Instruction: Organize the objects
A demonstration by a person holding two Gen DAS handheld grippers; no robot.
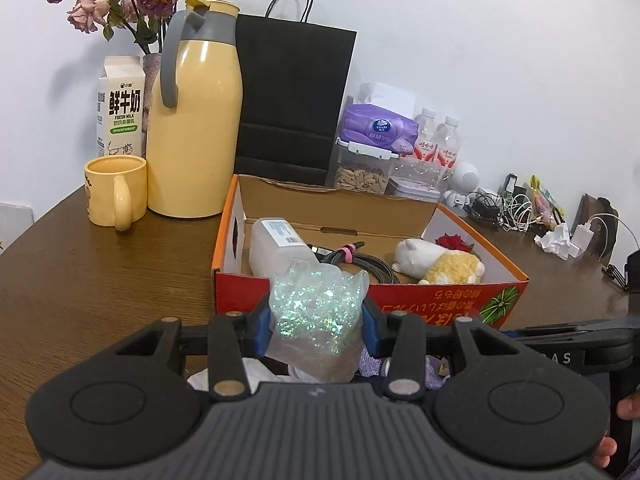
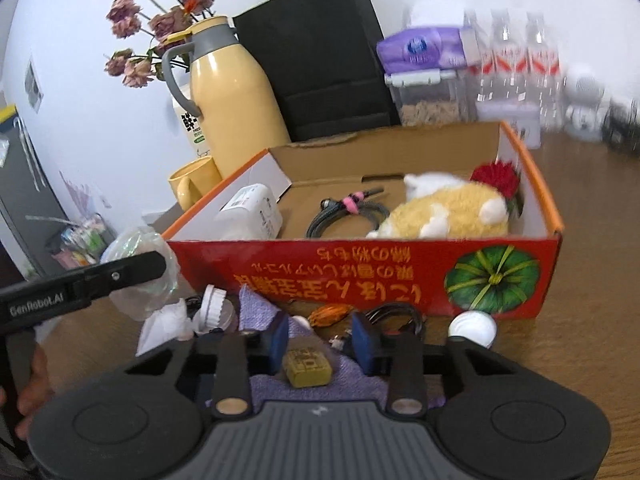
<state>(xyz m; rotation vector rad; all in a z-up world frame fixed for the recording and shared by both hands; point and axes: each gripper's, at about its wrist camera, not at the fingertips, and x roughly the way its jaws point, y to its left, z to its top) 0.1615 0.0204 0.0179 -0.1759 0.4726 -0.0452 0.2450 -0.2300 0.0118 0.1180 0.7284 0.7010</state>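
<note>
While the red cardboard box (image 1: pixel 432 304) sits open on the brown table (image 1: pixel 80 280), it holds a white plastic bottle (image 1: pixel 276 246) lying at its left end, a coiled dark cable (image 1: pixel 360 264) tied with a pink band in the middle, and a yellow-and-white plush toy (image 1: pixel 444 264) at the right, with a red flower (image 1: pixel 454 242) tucked behind the toy. Behind the box a clear lidded canister (image 1: pixel 362 172) holds pale seeds (or nuts, hard to say), with a purple tissue pack (image 1: pixel 378 130) on top.

The left gripper (image 1: pixel 318 320) pinches a crumpled clear bag of iridescent glitter (image 1: pixel 316 312) between its blue pads, just in front of the box's near wall.

The right gripper (image 2: pixel 320 340) has its jaws partly spread over a small olive-yellow block (image 2: pixel 308 368) lying on purple cloth (image 2: pixel 352 380); the pads do not seem to press it. Loose clutter between gripper and box is half hidden: a white ribbed cap (image 2: pixel 214 306), a white round thing (image 2: pixel 474 328), crumpled paper. Bottles at the far right are blurred.
</note>
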